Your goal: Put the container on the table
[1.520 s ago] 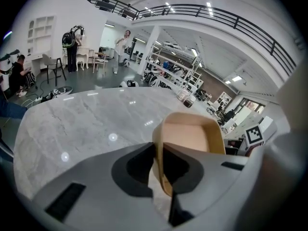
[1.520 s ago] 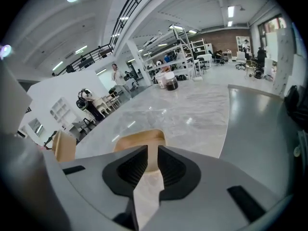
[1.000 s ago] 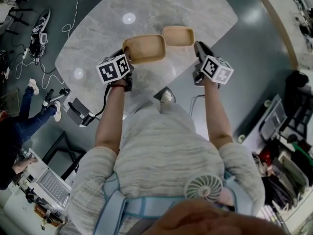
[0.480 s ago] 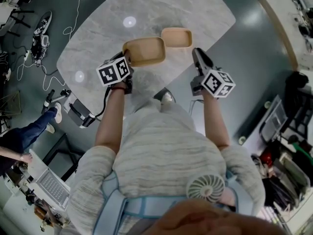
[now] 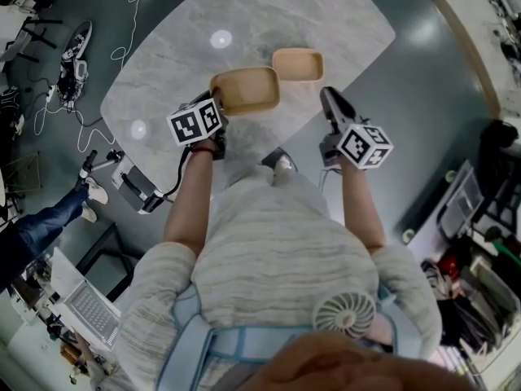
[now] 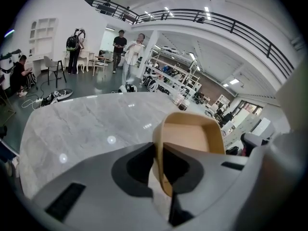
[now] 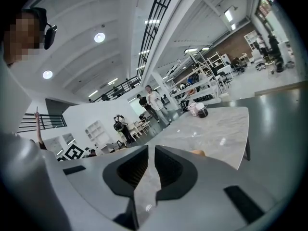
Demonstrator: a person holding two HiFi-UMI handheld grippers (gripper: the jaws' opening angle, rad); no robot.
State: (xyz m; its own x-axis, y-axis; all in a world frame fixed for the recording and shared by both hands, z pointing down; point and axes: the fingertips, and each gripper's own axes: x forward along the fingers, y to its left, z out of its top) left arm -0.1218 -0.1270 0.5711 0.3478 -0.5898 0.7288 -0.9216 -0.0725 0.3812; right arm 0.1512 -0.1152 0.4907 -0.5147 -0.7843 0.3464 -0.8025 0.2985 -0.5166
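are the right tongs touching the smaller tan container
Apart. The head view shows a gap between the right gripper and the smaller tan container on the table; the right gripper view shows its tongs holding nothing.

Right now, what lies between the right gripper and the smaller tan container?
Only bare marble table: in the head view, nothing sits between the right gripper and the smaller container.

The head camera looks from above the person steeply down on the marble table. The cameras on the left gripper and the right gripper sit close behind the jaws. Both look low across this same tabletop, toward the two cups at its far end.
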